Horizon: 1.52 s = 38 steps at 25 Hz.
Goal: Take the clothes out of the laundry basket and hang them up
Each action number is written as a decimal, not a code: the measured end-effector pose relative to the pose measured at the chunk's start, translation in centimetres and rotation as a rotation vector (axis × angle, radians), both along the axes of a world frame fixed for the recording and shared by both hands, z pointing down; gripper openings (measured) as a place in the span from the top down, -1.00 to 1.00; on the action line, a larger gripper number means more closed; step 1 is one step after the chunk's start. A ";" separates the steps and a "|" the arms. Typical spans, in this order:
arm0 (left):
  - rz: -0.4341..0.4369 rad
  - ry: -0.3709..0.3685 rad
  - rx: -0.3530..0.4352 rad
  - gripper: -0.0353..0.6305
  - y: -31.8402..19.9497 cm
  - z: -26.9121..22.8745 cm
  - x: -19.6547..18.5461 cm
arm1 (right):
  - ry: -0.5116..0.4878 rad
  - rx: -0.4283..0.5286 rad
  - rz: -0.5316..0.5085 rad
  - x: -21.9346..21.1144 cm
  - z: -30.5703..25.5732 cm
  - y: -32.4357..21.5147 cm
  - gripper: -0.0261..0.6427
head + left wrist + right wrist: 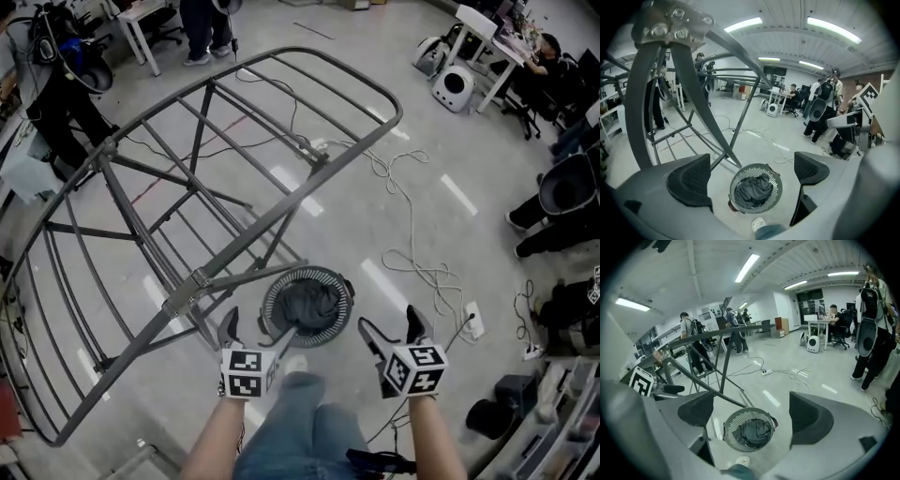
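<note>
**Step in hand: approach to the basket, before the first pick**

Head view. We find the laundry basket (275,323) standing on the floor just ahead of the person's feet, at the foot of the folding drying rack (192,281). A dark garment (311,305) lies bunched inside it. The rack's bars carry nothing. The left gripper (255,336) and the right gripper (390,326) hang above the basket, one to each side, apart from it.

Left gripper view. The jaws stand spread with nothing between them. The basket rim (776,180) and the garment (752,190) show through the gap, on the floor well below. A thick rack leg (691,79) rises close on the left.

Right gripper view. The jaws here are likewise spread and empty. The basket (733,420) sits centred in the gap, the garment (752,432) inside it.

Judgement. We rate the task as not yet begun: no item is out of the basket. The next move calls for lowering one gripper into the basket and pinching a raised fold of the garment. The rim must be cleared on the way down. The lift should then stay clear of the rack leg beside the basket.
</note>
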State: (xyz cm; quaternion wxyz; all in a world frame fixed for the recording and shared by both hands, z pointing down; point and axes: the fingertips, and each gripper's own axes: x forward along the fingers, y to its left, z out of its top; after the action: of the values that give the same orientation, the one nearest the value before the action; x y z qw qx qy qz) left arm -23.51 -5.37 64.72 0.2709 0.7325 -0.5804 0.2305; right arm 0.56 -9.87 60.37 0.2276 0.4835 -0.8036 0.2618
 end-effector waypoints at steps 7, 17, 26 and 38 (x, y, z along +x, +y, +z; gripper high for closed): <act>-0.014 0.027 -0.090 -0.79 0.1 6.3 0.6 | 0.053 -0.055 -0.101 -1.9 6.4 0.5 -0.54; -0.073 0.010 -0.201 -0.79 0.8 15.1 0.3 | 0.081 -0.170 -0.204 -1.2 16.6 3.4 -0.52; -0.083 0.001 -0.256 -0.78 -0.4 23.9 1.4 | 0.084 -0.207 -0.274 -1.3 26.1 2.9 -0.48; -0.100 0.005 -0.307 -0.56 -3.9 35.3 5.1 | 0.053 -0.249 -0.191 0.8 35.3 0.6 -0.43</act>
State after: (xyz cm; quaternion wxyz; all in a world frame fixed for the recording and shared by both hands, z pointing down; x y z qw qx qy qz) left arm -18.45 -9.27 99.98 0.3923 0.6532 -0.5735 0.3008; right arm 1.36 -9.23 95.67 0.3308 0.3799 -0.8010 0.3235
